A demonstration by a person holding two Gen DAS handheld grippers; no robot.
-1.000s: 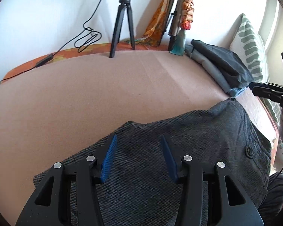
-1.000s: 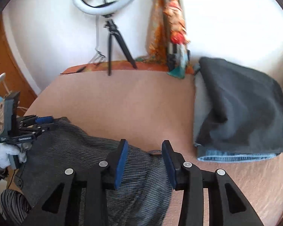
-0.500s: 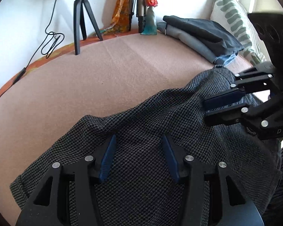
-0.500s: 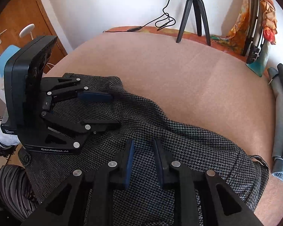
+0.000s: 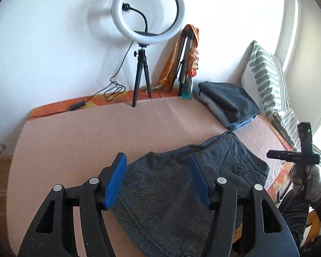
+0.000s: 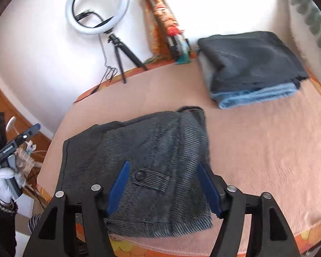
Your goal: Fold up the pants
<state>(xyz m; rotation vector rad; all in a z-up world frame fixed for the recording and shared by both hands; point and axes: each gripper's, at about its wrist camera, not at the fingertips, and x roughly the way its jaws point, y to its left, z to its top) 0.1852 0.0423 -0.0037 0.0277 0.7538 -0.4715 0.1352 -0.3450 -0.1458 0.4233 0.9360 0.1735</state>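
Pink bed cover (image 6: 256, 141), white wall behind with ring light (image 5: 148, 10) on a tripod. Grey pants (image 6: 139, 156) lie folded at the near edge of the bed, button tab facing up. Left tongs (image 5: 158, 180) and right tongs (image 6: 163, 189) both above the pants, jaws opening, pads clear of the cloth, nothing gripped. Stack of folded clothes (image 6: 250, 64) well apart, far right by the wall.

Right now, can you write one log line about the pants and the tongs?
pants: folded on the bed | left tongs: opening, pads off the cloth | right tongs: opening, pads off the cloth | other clothes: stacked behind
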